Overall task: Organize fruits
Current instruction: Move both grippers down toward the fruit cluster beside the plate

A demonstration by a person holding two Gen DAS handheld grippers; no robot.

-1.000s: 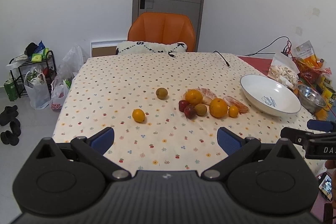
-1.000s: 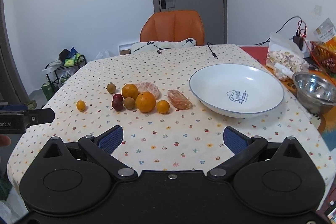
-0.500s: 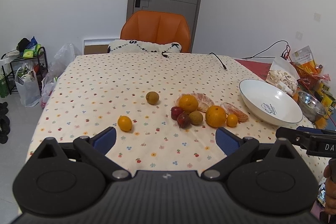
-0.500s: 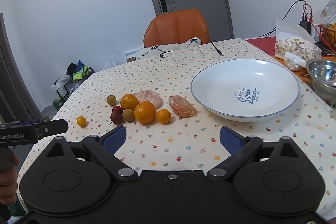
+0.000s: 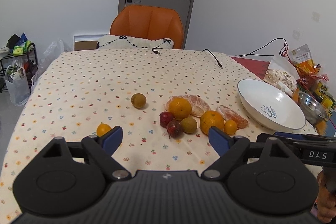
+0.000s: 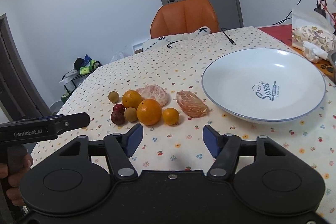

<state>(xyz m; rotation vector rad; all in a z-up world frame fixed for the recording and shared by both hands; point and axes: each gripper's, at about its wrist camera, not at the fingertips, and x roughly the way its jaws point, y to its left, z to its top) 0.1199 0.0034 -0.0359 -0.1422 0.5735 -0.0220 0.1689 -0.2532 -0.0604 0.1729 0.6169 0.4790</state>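
Note:
A cluster of fruit lies mid-table: a large orange (image 6: 149, 111), a second orange (image 6: 131, 99), a small orange (image 6: 171, 116), two peeled citrus pieces (image 6: 192, 106), two dark red fruits (image 6: 117, 117) and a greenish-brown one (image 6: 130, 114). To its left lie a lone brownish fruit (image 5: 138, 100) and a small orange (image 5: 103, 129). An empty white plate (image 6: 241, 77) sits to the right. My left gripper (image 5: 166, 138) is open just short of the red fruits. My right gripper (image 6: 173, 136) is open just short of the large and small oranges. Neither holds anything.
An orange chair (image 5: 147, 24) with a white cushion (image 5: 134, 43) stands at the far edge. Two cable ends (image 5: 214, 58) lie on the cloth. A metal bowl (image 5: 313, 108), snack bags (image 5: 281, 75) and cans crowd the right side. A shelf with bags (image 5: 16, 68) stands on the floor at left.
Both grippers have moved forward and lower toward the fruit cluster. Their fingers stand closer together than before, the right pair more so. No fruit has moved.

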